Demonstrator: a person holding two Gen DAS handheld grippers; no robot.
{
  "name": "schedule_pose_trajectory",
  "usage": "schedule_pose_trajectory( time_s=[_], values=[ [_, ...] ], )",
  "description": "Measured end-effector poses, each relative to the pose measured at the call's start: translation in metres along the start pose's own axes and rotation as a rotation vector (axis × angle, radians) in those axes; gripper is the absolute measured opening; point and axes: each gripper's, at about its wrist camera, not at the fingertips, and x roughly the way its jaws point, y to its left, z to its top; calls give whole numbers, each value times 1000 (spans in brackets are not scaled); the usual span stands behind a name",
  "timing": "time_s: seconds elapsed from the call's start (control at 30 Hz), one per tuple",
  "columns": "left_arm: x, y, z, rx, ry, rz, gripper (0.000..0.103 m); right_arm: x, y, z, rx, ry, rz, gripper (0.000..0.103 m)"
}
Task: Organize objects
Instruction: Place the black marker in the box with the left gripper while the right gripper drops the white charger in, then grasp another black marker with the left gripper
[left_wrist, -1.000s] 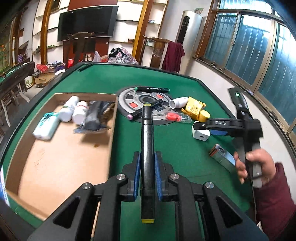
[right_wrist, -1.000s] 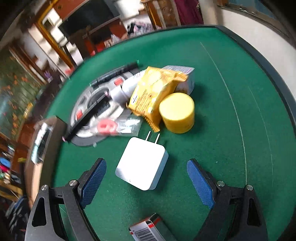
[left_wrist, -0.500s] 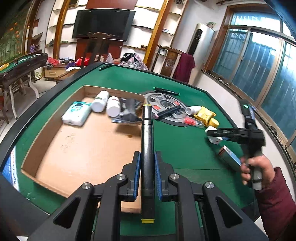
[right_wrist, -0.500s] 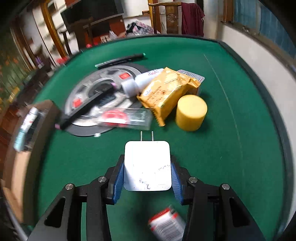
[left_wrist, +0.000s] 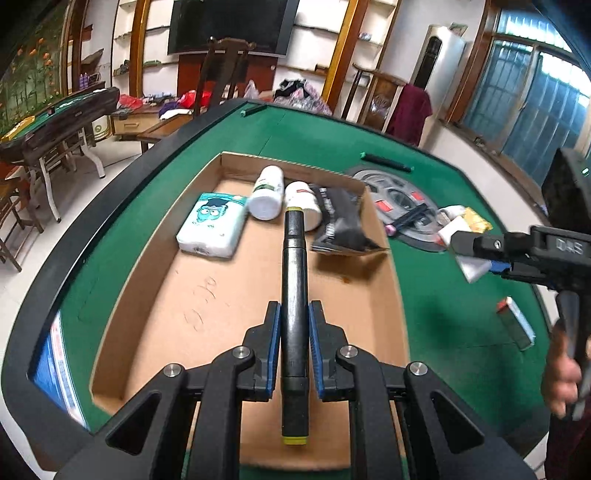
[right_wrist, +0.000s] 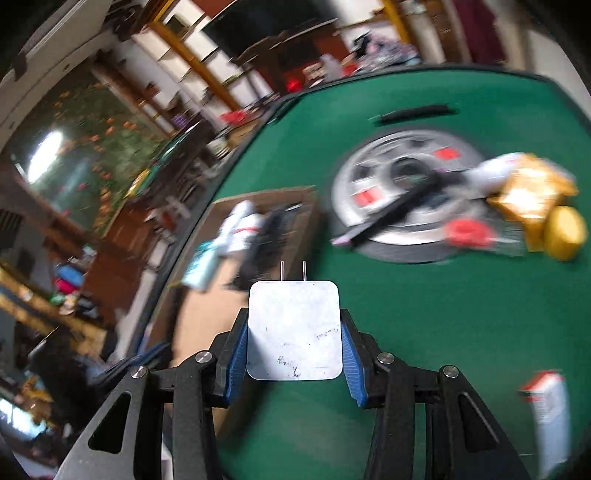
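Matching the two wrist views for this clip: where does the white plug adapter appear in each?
Left wrist: white plug adapter at the right edge, between the right gripper jaws, above the green table.
Right wrist: lower centre, clamped between the blue pads, prongs pointing away.
Shared landmark: the round grey disc beside the cardboard box.

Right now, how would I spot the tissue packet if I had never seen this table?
Find the shallow cardboard box lying on the green table. At its far end a row of things lies together: the tissue packet is the leftmost, beside two white bottles. It alone is soft, flat and rectangular, white with a teal cartoon face printed on top.
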Motion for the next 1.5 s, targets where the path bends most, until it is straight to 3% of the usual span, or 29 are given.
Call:
schedule_pose_trajectory(
  time_s=[0.23, 0.53, 0.63, 0.7, 0.8, 0.9, 1.03, 1.27, 1.5],
  values=[
    [40, 18, 18, -10, 94, 21, 14, 68, 53, -2, -46, 128, 47, 50],
    [50, 31, 16, -61, 88, -64, 15, 109, 49, 4, -35, 154, -31, 51],
    [43, 34, 15, -73, 63, -68, 26, 105, 46, 6, -17, 143, -17, 53],
    [34, 35, 14, -86, 39, -64, 42, 101, 44, 8, -11, 133, -11, 55],
    [18, 34, 10, -94, 4, -44, 58, 81, 44, 8, -40, 86, -11, 60],
    [-4, 29, 3, -99, -36, -2, 73, 52, 41, 7, -66, 21, -32, 74],
    [-31, 12, -1, -60, -85, 58, 79, 4, 24, 8, -93, -74, -94, 85],
    [-60, -55, -13, 73, -167, -15, 86, -91, -53, 10, -6, -260, -277, 94],
    [-32, -122, -23, 234, -113, -26, 86, -139, -141, 6, 195, -363, -333, 94]
  ],
)
